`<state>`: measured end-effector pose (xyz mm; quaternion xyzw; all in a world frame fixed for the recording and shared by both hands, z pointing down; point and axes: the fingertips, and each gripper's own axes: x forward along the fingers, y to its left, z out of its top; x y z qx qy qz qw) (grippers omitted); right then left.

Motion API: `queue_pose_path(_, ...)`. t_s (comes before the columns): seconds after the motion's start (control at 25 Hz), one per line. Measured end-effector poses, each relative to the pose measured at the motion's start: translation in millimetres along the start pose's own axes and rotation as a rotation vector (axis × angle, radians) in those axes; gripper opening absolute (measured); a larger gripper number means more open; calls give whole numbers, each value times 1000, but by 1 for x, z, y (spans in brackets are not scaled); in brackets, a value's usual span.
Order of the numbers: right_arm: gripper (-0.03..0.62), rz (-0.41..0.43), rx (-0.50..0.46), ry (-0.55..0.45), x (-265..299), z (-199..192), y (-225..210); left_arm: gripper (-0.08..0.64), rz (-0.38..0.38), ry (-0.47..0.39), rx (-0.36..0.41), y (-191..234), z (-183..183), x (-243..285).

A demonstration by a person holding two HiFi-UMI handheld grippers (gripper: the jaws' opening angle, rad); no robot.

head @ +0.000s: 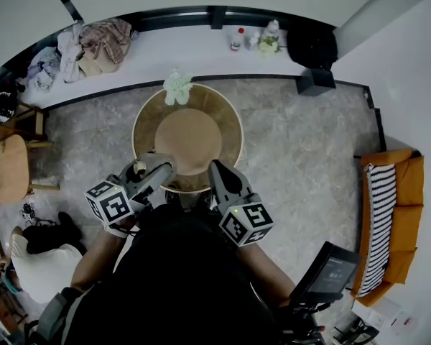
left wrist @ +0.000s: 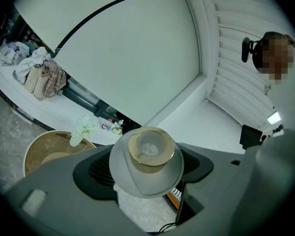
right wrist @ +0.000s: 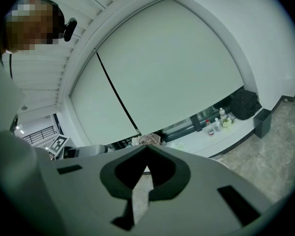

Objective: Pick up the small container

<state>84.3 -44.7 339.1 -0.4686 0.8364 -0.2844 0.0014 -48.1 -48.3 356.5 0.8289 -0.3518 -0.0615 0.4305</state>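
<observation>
The left gripper (left wrist: 146,165) is closed on the small container (left wrist: 148,151), which sits at the lower centre of the left gripper view, clamped between two dark, perforated jaw pads. The container has a round, pale grey, smooth body, a gold-coloured collar and a translucent circular cap. It is held in the air, clear of the surface.

The right gripper (right wrist: 147,148) has its matte grey jaws pressed together at the tips. A diamond-shaped recess shows behind them, with nothing in it.

In the head view both grippers sit at the lower centre, at the near edge of a round wooden surface (head: 230,129). This surface has a raised inner disc and a darker outer ring. A white flower cluster (head: 177,87) rests on its far rim. The floor (head: 294,142) is grey and marble-patterned.
</observation>
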Motion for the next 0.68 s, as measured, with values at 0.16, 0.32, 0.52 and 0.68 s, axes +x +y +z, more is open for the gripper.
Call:
queue_pose_path(0.16,-2,1,3,4,1,-1,1,342,-3,2,-1,0,0,0)
queue_pose_path(0.32,-2,3,4,10,3,0,1,342,-2,4,0,0,1,2)
queue_pose_path(0.52,-2,4,4,13,4,-3,0,342,2,3,-11,2,2,3)
queue_pose_path(0.68,-2,4,6,14,8,-3,-2,342,0,6,-4,6,2,6)
